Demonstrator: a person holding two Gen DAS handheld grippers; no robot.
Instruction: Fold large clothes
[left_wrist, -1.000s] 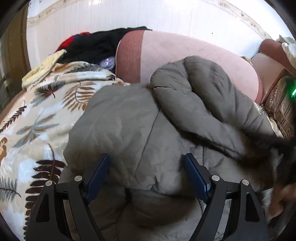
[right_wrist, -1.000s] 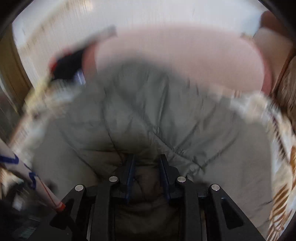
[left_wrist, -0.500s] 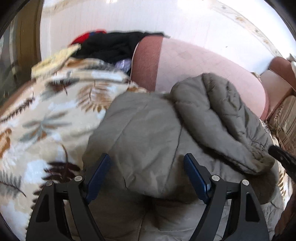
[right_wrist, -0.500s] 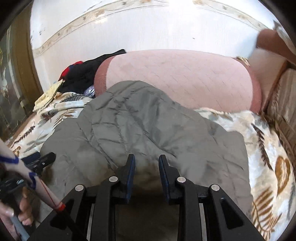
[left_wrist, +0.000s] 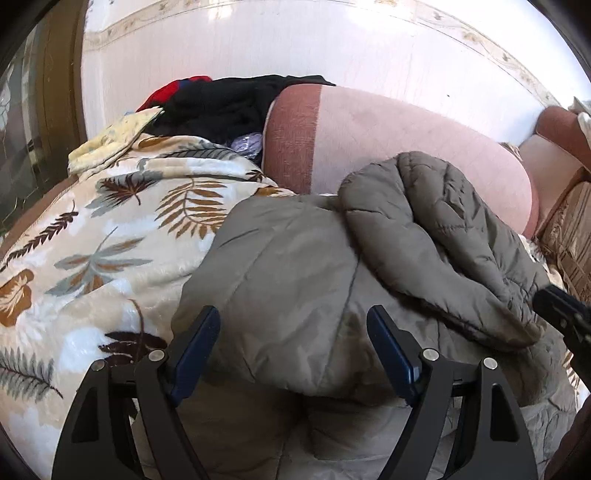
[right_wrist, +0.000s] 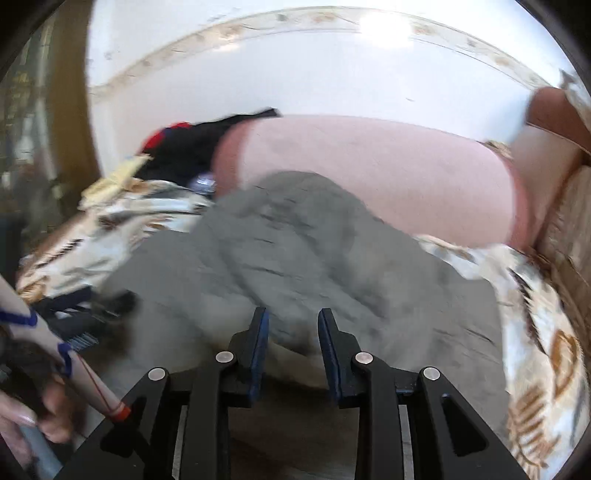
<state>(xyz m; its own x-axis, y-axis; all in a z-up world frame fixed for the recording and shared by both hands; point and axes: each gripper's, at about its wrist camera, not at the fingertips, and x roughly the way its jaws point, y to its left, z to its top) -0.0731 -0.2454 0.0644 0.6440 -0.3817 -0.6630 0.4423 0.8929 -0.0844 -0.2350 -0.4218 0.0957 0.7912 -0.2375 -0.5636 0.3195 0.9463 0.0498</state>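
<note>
1. Setting: a sofa or bed draped with a leaf-print blanket (left_wrist: 110, 236), a pink backrest cushion (left_wrist: 388, 147) behind it and a white wall beyond. A heap of dark clothes (left_wrist: 229, 103) sits at the far left end.

2. Left wrist view: the grey padded jacket (left_wrist: 295, 288) lies on the blanket against the backrest. One sleeve or side panel (left_wrist: 436, 236) is folded over onto the body, so a first fold looks done.

3. Left wrist view: the left gripper (left_wrist: 293, 343) hangs over the jacket's near edge. Its jaws stand wide apart with nothing pinched; fabric lies beneath them. Judgement: it is positioned to take the next edge or to steady the body.

4. Left wrist view: a dark part of the right gripper (left_wrist: 565, 314) shows at the right edge, just beside the folded sleeve.

5. Right wrist view (motion-blurred): the jacket (right_wrist: 314, 258) fills the middle, with blanket showing on both sides.

6. Right wrist view: the right gripper (right_wrist: 291, 332) has its jaws narrowly apart with nothing between them; the jacket lies beyond and below.

7. Right wrist view: the person's left hand (right_wrist: 33, 424) grips its tool's handle at lower left.

8. Judgement: folding is partway; the near hem is not yet folded.
</note>
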